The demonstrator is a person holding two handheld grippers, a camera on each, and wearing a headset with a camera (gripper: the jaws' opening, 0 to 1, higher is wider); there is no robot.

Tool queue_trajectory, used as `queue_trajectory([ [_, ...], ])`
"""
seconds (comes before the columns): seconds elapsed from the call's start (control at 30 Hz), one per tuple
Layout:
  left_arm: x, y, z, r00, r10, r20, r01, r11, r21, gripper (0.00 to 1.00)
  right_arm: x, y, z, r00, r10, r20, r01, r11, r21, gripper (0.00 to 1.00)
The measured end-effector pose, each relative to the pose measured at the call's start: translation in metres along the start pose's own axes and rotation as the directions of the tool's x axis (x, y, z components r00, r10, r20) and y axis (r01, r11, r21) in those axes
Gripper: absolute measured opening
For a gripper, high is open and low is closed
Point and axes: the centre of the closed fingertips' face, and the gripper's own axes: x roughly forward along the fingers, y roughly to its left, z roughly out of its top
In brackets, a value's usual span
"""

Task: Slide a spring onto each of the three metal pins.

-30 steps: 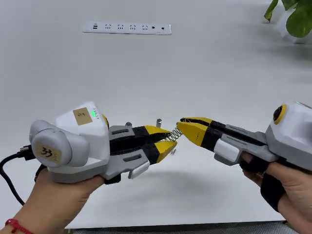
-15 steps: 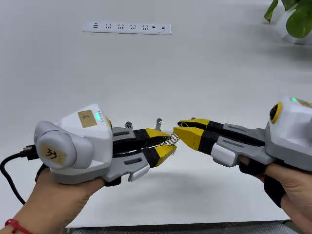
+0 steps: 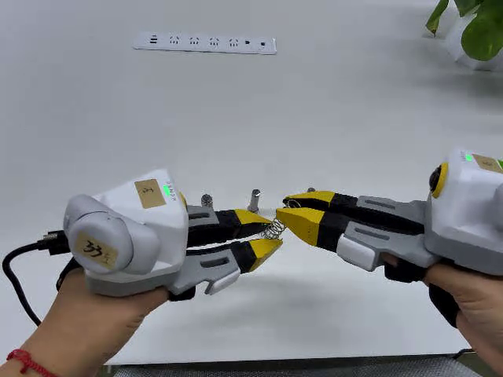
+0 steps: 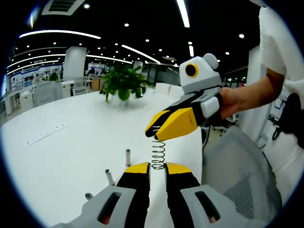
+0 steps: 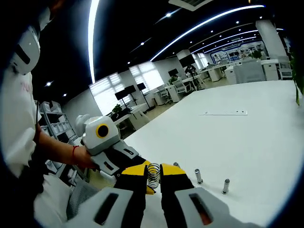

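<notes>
One spring point(image 4: 158, 154), pinched at both ends: my left tool point(image 4: 157, 166) grips one, my right tool point(image 5: 153, 167) the other. Three pins point(image 5: 198, 175) stand on the table point(image 5: 237, 142).

Head view: the left tool point(image 3: 269, 232) hides the pins point(image 3: 255, 196) at their bases and the spring point(image 3: 273, 228) at one end; the plant point(image 3: 470, 27), one o'clock, is cropped.

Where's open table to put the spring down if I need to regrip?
Bare table lies between the power strip and the pins, and rightward toward the plant. Crowded just before the pins, where the left gripper and right gripper meet on the spring.
</notes>
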Motion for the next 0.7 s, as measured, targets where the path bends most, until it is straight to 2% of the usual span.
queue_trajectory([
  [0.7,-0.0009,-0.0011,-0.0064,0.9998,-0.014,-0.013,0.014,1.000,0.006,0.10,0.0014,0.0039,-0.0054,0.9989,0.003,-0.047,-0.007,0.996,-0.087,0.12],
])
